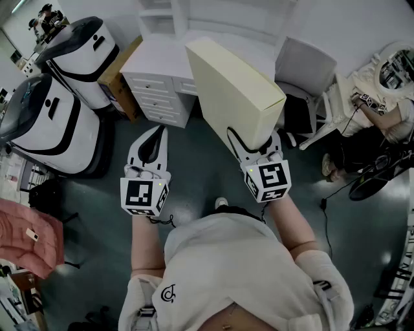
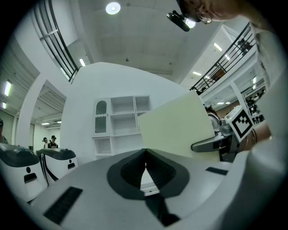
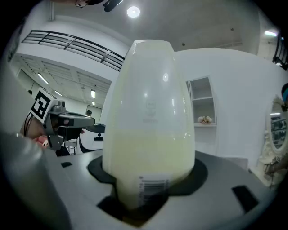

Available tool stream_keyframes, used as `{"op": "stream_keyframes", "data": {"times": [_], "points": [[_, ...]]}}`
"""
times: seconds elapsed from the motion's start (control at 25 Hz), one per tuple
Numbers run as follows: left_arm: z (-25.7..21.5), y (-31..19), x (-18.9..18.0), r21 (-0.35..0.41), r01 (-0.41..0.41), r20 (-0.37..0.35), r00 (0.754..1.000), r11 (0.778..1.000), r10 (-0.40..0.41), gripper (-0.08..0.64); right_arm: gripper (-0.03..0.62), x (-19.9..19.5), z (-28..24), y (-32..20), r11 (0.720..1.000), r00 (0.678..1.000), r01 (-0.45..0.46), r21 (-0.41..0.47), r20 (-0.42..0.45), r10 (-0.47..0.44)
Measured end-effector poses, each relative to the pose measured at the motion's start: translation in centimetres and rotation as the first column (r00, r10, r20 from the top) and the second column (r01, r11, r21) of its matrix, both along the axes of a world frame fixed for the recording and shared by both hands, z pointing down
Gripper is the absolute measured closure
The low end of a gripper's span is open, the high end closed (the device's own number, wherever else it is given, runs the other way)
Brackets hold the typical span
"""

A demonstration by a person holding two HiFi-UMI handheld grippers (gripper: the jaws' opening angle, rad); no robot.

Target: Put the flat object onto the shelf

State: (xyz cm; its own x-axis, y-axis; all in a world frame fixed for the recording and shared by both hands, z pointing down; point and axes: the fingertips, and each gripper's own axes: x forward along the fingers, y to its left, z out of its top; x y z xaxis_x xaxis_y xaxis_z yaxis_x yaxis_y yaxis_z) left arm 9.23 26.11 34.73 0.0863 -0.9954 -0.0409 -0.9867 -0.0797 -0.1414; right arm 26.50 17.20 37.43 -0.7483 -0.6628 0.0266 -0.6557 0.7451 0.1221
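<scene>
The flat object (image 1: 233, 87) is a cream-coloured, slab-like box with a barcode label at its lower end. It is held upright and tilted, its bottom edge between the jaws of my right gripper (image 1: 255, 143), which is shut on it. The right gripper view is mostly filled by the box (image 3: 148, 112), standing in the right gripper (image 3: 143, 191). My left gripper (image 1: 156, 132) hovers beside it at the left, shut and holding nothing; the tips of the left gripper (image 2: 145, 152) meet. The white shelf (image 2: 121, 119) stands ahead above a desk, and its lower part (image 1: 162, 16) shows at the top of the head view.
A white desk with drawers (image 1: 158, 90) sits below the shelf, a cardboard box (image 1: 119, 81) to its left and a white chair (image 1: 304, 64) to its right. Two large white-and-black machines (image 1: 39, 123) stand at the left. A person (image 1: 381, 110) sits at the far right.
</scene>
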Motion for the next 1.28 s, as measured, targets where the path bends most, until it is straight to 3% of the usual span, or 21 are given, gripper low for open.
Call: {"op": "stream_keyframes", "data": {"times": [0.76,1.04,1.28], "points": [[1.2,0.6,-2.7,-0.006,0.001,-0.025,1.000,1.000,-0.001,0.548,0.307,-1.6,0.6,-0.1,0.999,0.999,-0.039,-0.012,0.009,0.039],[2.5,-1.7,-5.2,-0.031,0.038,-0.035,0.999,0.999,-0.039,0.548,0.307,-3.1,1.5,-4.1,0.998,0.999,-0.045,-0.041,0.011,0.045],[2.7,-6.7,-7.8,-0.048,0.082,-0.006,0.997,0.995,-0.082,0.548,0.305,-6.4,2.0,-10.8,0.998,0.999,-0.013,-0.057,0.043,0.015]]}}
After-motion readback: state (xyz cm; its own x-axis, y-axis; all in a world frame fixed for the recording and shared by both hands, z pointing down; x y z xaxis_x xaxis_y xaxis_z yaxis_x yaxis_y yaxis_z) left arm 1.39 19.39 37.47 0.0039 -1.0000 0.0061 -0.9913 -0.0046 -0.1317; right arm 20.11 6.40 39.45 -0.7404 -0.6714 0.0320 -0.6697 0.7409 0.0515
